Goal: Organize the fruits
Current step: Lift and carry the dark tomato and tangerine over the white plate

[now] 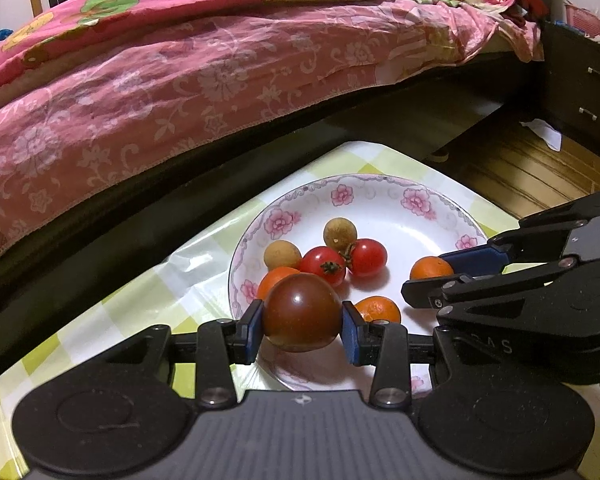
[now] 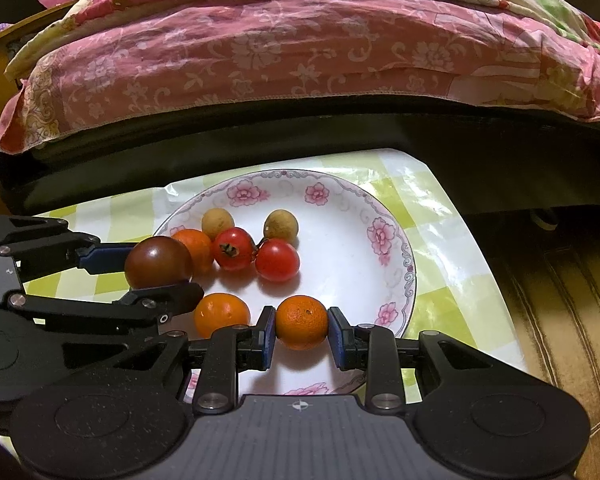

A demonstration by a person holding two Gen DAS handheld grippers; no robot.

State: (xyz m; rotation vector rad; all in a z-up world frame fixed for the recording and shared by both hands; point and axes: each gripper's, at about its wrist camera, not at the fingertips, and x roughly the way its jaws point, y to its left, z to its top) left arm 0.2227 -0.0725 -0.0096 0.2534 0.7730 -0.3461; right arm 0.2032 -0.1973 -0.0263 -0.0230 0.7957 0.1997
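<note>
A white flowered plate sits on a green-checked tablecloth. My left gripper is shut on a dark brown tomato, held over the plate's near rim. My right gripper is shut on a small orange over the plate. In the plate lie two red cherry tomatoes, two tan longans and two more small oranges.
The small table stands against a bed with a pink floral cover. A dark drawer unit stands at right. Wooden floor lies to the right of the table.
</note>
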